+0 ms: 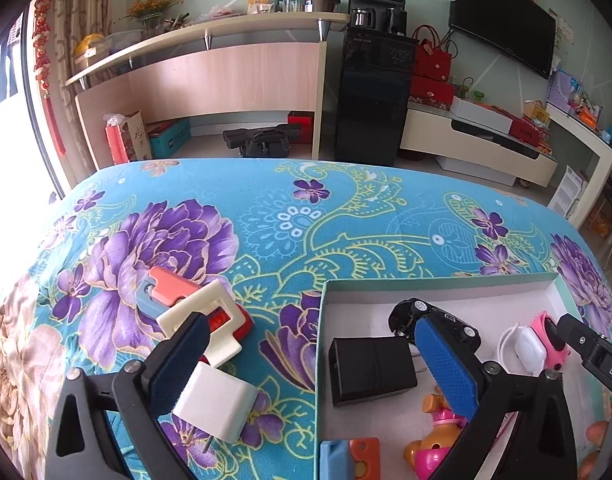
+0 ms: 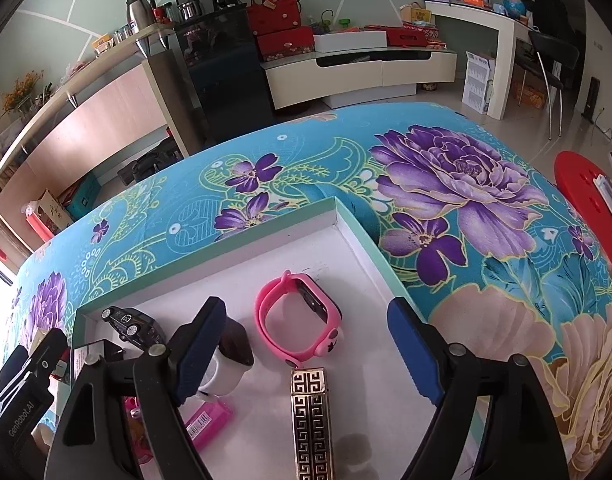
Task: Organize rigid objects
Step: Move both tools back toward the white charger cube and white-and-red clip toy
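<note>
Right wrist view: right tongs (image 2: pixel 306 344) are spread above the box (image 2: pixel 242 228), gold lighter (image 2: pixel 312 420) let go; left tongs (image 1: pixel 310 364) are spread too, nothing pinched.

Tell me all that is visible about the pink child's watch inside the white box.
The pink child's watch has a glossy rubber-like strap closed into a loop and a dark screen in a pink case. It rests on its side on the floor of the white cardboard box. A gold patterned lighter lies just below it. No gripper touches it.

Bright daylight admitted from a blown-out window (image 1: pixel 2 92) at left, soft shadows, strong fisheye bending, corners vignetted black
</note>
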A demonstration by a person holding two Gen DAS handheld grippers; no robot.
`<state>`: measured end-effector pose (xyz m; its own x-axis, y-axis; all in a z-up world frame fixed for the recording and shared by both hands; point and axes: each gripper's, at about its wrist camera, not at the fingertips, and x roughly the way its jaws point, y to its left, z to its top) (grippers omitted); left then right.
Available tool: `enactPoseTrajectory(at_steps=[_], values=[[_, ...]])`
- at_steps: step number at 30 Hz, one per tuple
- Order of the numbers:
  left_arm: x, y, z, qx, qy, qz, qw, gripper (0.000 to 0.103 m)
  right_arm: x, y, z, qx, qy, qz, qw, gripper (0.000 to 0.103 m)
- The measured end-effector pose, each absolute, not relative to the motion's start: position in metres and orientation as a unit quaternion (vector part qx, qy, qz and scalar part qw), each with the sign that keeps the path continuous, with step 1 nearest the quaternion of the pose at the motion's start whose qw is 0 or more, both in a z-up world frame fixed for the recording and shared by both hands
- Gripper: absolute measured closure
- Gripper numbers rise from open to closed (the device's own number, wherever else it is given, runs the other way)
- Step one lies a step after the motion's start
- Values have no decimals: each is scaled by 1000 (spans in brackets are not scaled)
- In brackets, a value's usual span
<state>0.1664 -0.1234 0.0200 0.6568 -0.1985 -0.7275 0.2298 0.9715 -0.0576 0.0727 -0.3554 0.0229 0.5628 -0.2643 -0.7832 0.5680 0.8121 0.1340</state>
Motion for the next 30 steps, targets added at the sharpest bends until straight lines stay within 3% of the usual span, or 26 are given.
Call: enactPoseTrajectory(at_steps=[20, 23, 30], values=[[176, -91, 12, -5, 408, -71, 910, 0, 97, -304, 34, 102, 398, -198, 890, 9], [179, -74, 14, -15, 407, -50, 912, 0, 101, -294, 36, 95, 396, -187, 894, 0], [184, -31, 13, -45, 408, 7, 912, 0, 112, -262, 39, 80, 395, -142, 904, 0]])
